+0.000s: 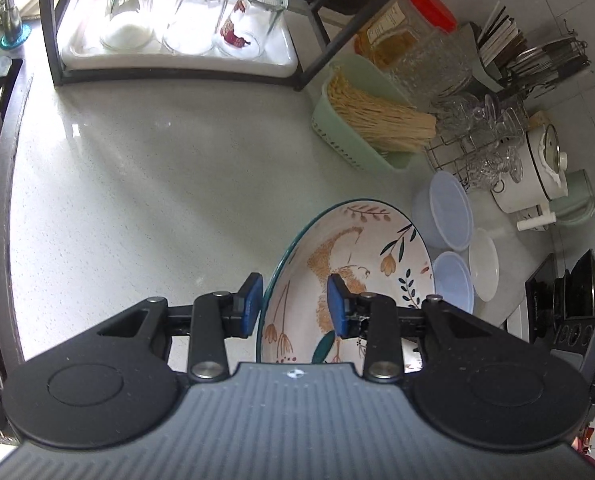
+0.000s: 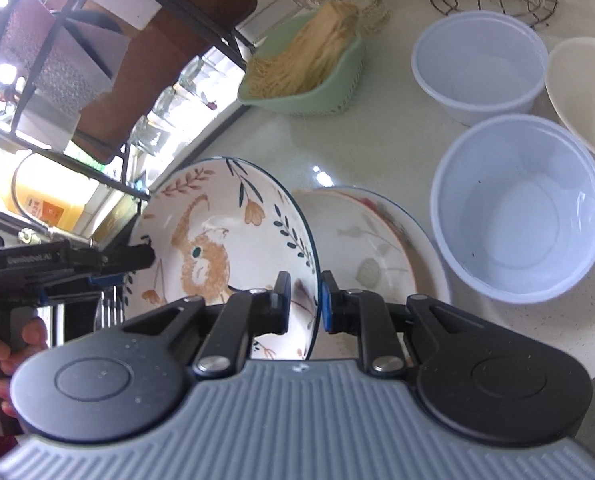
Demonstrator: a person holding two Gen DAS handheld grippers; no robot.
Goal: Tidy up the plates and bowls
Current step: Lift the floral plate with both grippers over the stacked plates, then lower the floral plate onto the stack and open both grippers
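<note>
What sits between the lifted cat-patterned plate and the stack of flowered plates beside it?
Nothing visible. Both grippers, left and right, clamp the teal-rimmed cat-patterned plate by its rim, tilted on edge; the flowered plate stack lies uncovered right beside it.

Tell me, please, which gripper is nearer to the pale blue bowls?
Right. The right gripper grips the cat plate's rim on the side facing the blue bowls; the left gripper holds the far rim.
</note>
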